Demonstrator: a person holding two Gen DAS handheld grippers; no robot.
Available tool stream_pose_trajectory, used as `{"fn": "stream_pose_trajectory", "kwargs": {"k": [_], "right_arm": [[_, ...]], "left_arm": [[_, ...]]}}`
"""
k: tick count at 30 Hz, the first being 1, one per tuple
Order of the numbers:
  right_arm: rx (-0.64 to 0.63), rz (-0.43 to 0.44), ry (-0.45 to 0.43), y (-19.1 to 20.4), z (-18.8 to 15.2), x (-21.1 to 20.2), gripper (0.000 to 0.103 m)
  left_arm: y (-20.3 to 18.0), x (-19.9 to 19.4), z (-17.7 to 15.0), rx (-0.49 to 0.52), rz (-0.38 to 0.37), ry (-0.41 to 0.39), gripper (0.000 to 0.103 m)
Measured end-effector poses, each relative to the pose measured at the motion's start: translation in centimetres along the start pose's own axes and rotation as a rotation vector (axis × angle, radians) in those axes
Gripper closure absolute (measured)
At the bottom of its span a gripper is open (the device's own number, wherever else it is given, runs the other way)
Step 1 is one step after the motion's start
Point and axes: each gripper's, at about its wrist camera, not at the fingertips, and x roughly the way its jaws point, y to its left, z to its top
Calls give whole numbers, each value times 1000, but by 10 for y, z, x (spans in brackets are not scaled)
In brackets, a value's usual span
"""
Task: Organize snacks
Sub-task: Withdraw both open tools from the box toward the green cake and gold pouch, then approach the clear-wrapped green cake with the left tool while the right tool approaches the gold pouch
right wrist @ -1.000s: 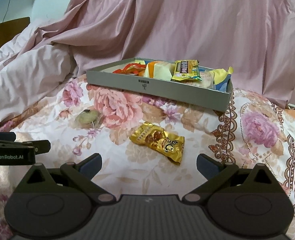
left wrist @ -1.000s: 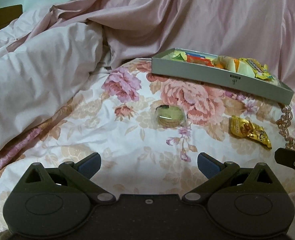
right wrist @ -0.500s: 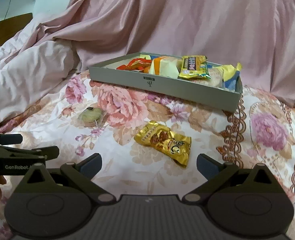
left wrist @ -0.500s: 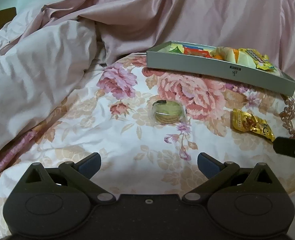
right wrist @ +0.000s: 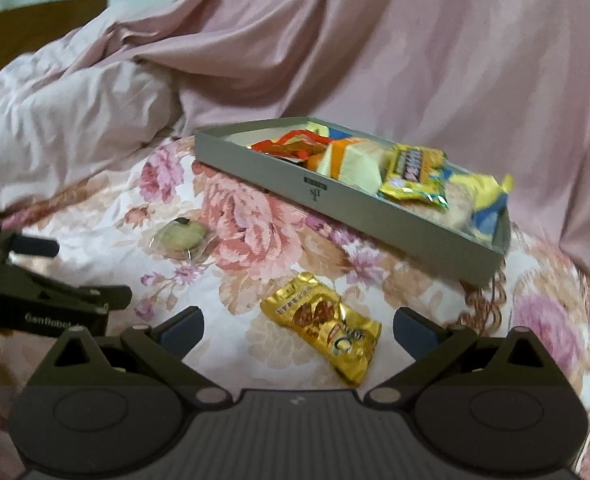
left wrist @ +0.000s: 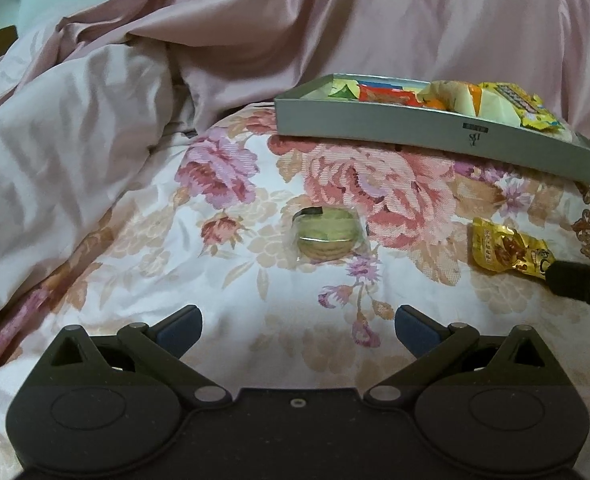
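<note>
A grey tray (left wrist: 415, 134) (right wrist: 279, 184) holding several snack packets sits on the floral bedspread at the back. A round green cookie in clear wrap (left wrist: 327, 234) (right wrist: 181, 236) lies in front of it. A gold snack packet (right wrist: 327, 330) (left wrist: 507, 250) lies to its right. My left gripper (left wrist: 298, 326) is open and empty, just short of the cookie. My right gripper (right wrist: 298, 326) is open and empty, with the gold packet lying between its fingers' line and slightly ahead.
A pink duvet (left wrist: 75, 140) is heaped at the left and pink sheets (right wrist: 415, 52) rise behind the tray. The left gripper shows at the left edge of the right wrist view (right wrist: 47, 300). The right gripper's finger (left wrist: 579, 284) shows at the right edge of the left wrist view.
Both grippers moved forward and down toward the bedspread. The cookie and the gold packet now appear closer. The jaws stayed open.
</note>
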Motion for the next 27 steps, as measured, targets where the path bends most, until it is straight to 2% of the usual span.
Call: {"fn": "stream_pose_trajectory", "kwargs": {"k": [3, 9, 17, 27], "right_arm": [[-51, 4, -12, -2, 2, 8, 0], [-75, 37, -27, -14, 6, 24, 0], [-34, 61, -11, -32, 6, 47, 0], [27, 96, 49, -44, 4, 70, 0]], "left_arm": [[-4, 8, 1, 18, 0, 7, 1], [-10, 26, 6, 46, 8, 9, 1], [-14, 50, 24, 65, 19, -7, 1], [-29, 81, 44, 145, 10, -8, 1]]}}
